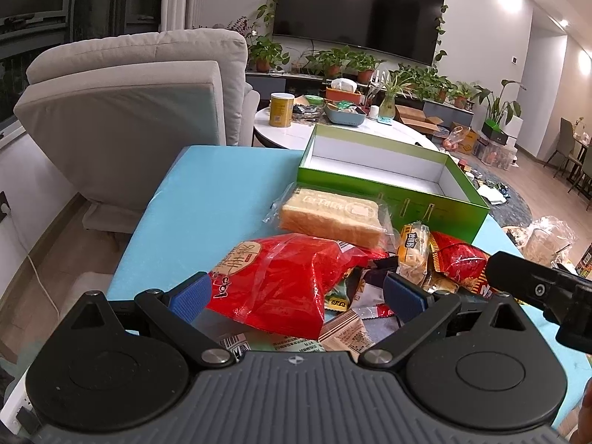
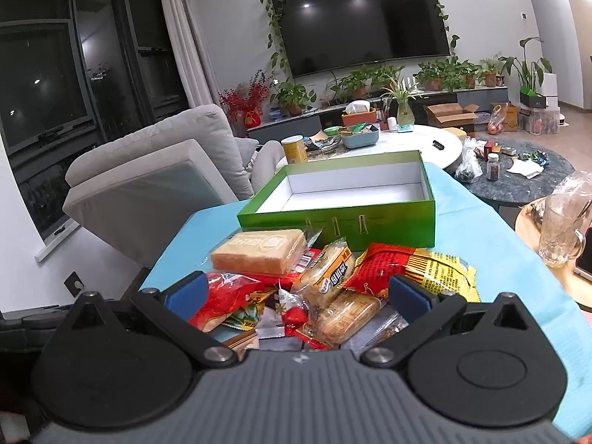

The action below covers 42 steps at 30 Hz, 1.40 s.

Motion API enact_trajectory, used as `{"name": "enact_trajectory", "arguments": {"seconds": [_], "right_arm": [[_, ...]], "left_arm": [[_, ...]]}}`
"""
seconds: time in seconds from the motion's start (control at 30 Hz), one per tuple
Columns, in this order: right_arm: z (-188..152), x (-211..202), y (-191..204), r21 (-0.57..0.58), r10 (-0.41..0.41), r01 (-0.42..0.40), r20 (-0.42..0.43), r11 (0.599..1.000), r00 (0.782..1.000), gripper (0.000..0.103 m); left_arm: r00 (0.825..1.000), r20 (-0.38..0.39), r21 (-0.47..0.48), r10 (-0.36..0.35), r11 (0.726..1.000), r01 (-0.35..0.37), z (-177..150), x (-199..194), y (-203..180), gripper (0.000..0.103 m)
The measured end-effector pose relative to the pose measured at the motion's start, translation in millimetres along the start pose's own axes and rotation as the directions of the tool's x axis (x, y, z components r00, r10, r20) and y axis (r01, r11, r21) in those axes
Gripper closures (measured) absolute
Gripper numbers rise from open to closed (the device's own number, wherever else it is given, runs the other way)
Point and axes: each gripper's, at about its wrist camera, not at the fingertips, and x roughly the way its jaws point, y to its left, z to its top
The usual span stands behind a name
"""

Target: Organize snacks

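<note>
A pile of snacks lies on the blue table [image 1: 207, 199]. A large red bag [image 1: 281, 281] lies between the open fingers of my left gripper [image 1: 296, 294]. Behind it lies wrapped sliced bread [image 1: 329, 218], a yellow bun packet [image 1: 412, 249] and a red-yellow packet [image 1: 458, 262]. An open, empty green box [image 1: 392, 181] stands beyond them. My right gripper [image 2: 296, 296] is open above the pile, over bun packets [image 2: 329, 270], the red bag [image 2: 225, 296] and the red-yellow packet [image 2: 414, 266]. The bread [image 2: 259, 251] and the box [image 2: 344, 199] lie ahead.
A grey armchair [image 1: 129, 111] stands to the left of the table. A white round table [image 1: 296, 129] with a yellow can and a tray is behind the box. A glass mug [image 2: 562, 229] stands on a wooden side table to the right. The right gripper's body [image 1: 547, 288] shows at the right edge.
</note>
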Motion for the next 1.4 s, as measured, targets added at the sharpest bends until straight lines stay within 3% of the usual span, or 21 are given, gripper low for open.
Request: {"name": "enact_trajectory", "arguments": {"seconds": [0.93, 1.4], "right_arm": [[-0.5, 15.1, 3.6, -0.007, 0.003, -0.004, -0.03, 1.0, 1.0, 0.037], [-7.7, 38.5, 4.7, -0.005, -0.007, 0.007, -0.089, 1.0, 0.996, 0.037]], "left_arm": [[0.999, -0.027, -0.014, 0.016, 1.0, -0.017, 3.0, 11.2, 10.6, 0.003], [0.991, -0.06, -0.161, 0.118, 0.979, -0.126, 12.6, 38.9, 63.8, 0.004]]}}
